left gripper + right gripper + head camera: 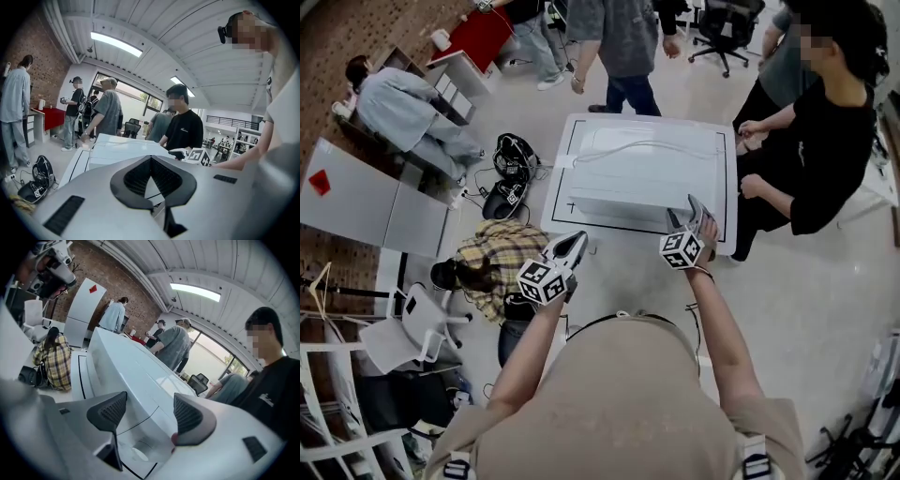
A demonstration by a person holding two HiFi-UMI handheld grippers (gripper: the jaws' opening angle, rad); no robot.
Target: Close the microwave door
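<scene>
A white microwave (642,173) stands on a white table (562,202) marked with a black outline. In the right gripper view its front face (136,376) runs away to the left, with a seam and a round knob (138,453) low down; the door looks flush with the body. My right gripper (686,214) (147,404) is open at the microwave's near right corner, with the corner between the spread pads and neither pad pressing. My left gripper (577,242) (151,160) is shut and empty, just off the table's near edge, short of the microwave (117,150).
A person in black (825,141) stands close to the table's right side. Another person (619,42) stands beyond its far edge. Someone in a plaid shirt (497,258) sits on the floor at the left, near bags (511,173) and white cabinets (356,197).
</scene>
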